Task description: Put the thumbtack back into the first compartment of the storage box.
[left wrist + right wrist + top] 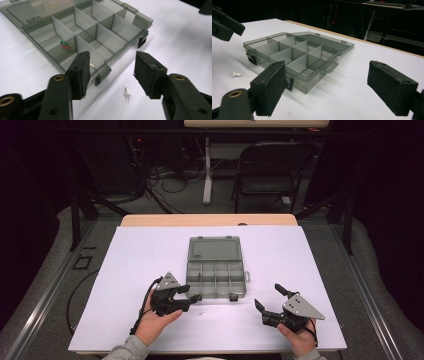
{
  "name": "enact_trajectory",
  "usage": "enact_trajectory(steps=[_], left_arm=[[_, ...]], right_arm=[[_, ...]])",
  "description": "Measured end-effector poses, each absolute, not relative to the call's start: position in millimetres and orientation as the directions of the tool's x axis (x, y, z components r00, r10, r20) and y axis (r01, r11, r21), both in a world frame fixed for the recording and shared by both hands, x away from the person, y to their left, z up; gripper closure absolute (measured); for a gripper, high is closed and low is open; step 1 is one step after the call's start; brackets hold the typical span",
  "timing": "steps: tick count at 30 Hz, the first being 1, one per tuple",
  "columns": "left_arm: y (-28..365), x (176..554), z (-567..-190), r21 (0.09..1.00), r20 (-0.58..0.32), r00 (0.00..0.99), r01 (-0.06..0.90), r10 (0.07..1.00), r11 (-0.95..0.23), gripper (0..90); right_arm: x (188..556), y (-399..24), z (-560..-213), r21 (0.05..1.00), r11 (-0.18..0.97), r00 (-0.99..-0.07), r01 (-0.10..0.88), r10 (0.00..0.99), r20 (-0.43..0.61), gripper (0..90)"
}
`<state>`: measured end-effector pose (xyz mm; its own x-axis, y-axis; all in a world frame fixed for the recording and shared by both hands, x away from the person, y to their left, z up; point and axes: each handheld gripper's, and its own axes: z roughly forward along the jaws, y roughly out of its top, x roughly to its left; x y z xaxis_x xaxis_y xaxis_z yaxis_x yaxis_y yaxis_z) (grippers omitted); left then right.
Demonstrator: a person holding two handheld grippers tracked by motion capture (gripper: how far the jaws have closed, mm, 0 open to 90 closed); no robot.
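Left claw point(111, 72) straddles white pushpin point(127, 92), untouched.

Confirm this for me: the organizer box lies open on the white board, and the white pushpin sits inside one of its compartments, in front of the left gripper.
Not quite. The white pushpin lies on the white board outside the organizer box, between the jaws of the left gripper, as the left gripper view shows. The box does lie open; inside one compartment sits a red and green pin.

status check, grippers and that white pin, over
left gripper open, straddling white pushpin on table. right gripper open, idle. organizer box lid open, nothing blocking.
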<state>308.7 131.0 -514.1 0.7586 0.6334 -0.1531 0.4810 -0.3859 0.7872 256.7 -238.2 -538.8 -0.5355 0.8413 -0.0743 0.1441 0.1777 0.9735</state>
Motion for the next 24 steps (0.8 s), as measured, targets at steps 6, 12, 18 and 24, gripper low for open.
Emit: enact_trajectory(steps=[6, 12, 18, 24], left_arm=[[126, 301, -520, 0.779, -0.158, 0.768, 0.483, 0.620, -0.400, 56.1], [120, 299, -528, 0.758, -0.175, 0.769, 0.504, 0.615, -0.415, 62.2], [115, 298, -537, 0.737, -0.187, 0.771, 0.520, 0.609, -0.432, 66.8], [111, 299, -544, 0.720, -0.181, 0.777, 0.522, 0.603, -0.457, 71.2]], right_arm=[[256, -239, -539, 0.973, 0.179, -0.535, 0.147, 0.841, -0.074, 15.3], [256, -239, -538, 0.974, 0.178, -0.536, 0.143, 0.841, -0.075, 15.3], [256, -239, -538, 0.974, 0.176, -0.534, 0.142, 0.842, -0.074, 15.3], [256, -239, -538, 0.974, 0.178, -0.534, 0.139, 0.842, -0.077, 15.3]])
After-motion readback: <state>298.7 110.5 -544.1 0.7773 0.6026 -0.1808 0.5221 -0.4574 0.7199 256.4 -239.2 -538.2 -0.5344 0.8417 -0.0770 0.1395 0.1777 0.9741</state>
